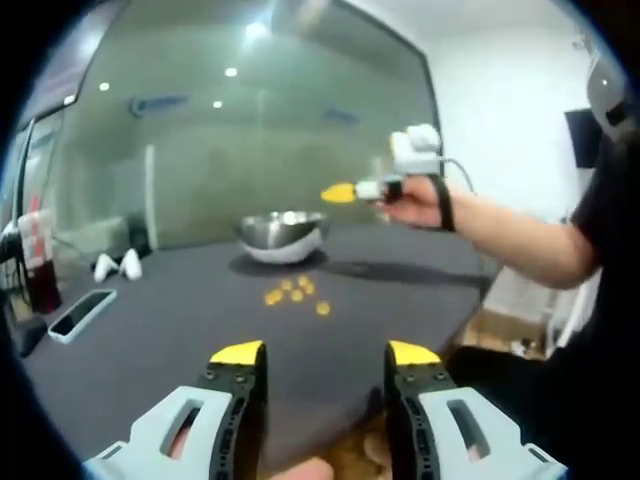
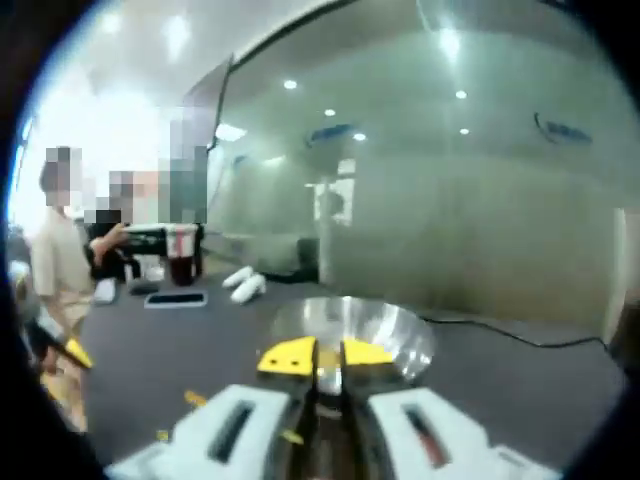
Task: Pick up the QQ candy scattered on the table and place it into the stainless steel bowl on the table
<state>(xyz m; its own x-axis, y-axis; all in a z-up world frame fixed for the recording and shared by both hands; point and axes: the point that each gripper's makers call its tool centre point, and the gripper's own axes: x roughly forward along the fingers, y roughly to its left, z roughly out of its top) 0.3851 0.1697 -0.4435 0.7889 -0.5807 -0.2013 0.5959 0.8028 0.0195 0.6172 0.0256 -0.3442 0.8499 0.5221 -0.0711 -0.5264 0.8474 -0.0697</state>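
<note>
Several yellow QQ candies (image 1: 292,293) lie scattered on the dark grey table (image 1: 180,350), just in front of the stainless steel bowl (image 1: 283,235). My left gripper (image 1: 325,355) is open and empty, low over the table's near edge. A hand holds my right gripper (image 1: 345,192) in the air, above and to the right of the bowl. In the right gripper view that gripper (image 2: 328,358) is almost closed, with a small yellow candy (image 2: 328,374) pinched between the tips, over the bowl (image 2: 400,330). A few loose candies (image 2: 195,398) lie on the table below it.
A phone (image 1: 80,312), two white objects (image 1: 117,265) and a cup of red drink (image 1: 38,260) sit at the table's left side. A glass wall (image 1: 250,120) stands behind the table. People (image 2: 60,260) are at the far end. A cable (image 2: 520,335) runs behind the bowl.
</note>
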